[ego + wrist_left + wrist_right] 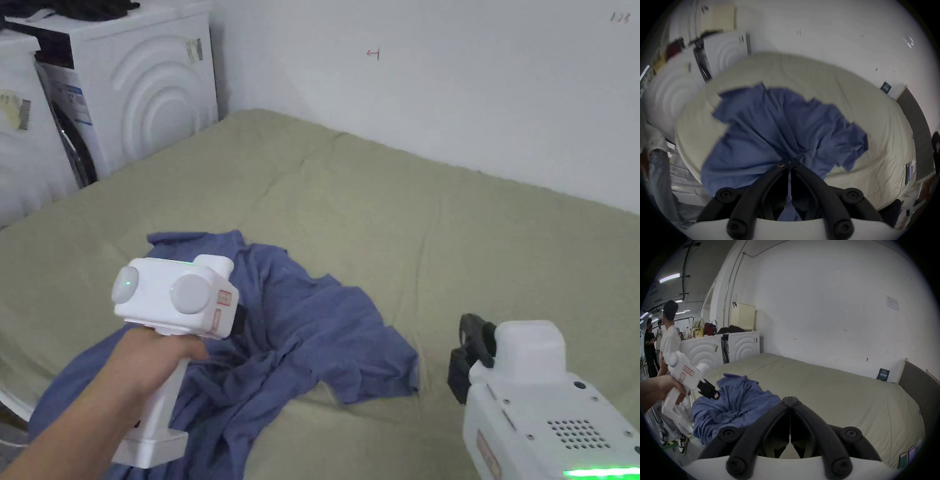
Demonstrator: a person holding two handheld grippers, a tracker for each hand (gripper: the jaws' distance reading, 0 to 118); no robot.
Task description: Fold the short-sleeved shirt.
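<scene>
Your left gripper (789, 164) has its jaws drawn together on a gathered pinch of the blue shirt (769, 129); in the left gripper view the cloth fans out from the tips in tight pleats, and a strip of blue shows between the jaws lower down, so judge that as a real hold on the fabric. From those tips the shirt spreads forward and to both sides across the olive bedcover (406, 219), crumpled, with one part trailing back over the near edge of the bed beneath your left hand (147, 356). Your right gripper (790, 400) has its jaws closed tip to tip with nothing between them, and it hangs over bare bedcover just off the shirt's right-hand edge. From it, the garment lies to the left and slightly ahead, the nearest loose flap (375, 369) being the closest part to reach. The heap's long run goes from the hanging part near you toward the far left, where the washing machines (144, 87) stand beyond the bed. The coming move likely turns on this: the left already owns the cloth, so the right must open and travel leftward to take a second edge before the shirt can be spread flat. Which seam or sleeve that flap belongs to cannot be told.
</scene>
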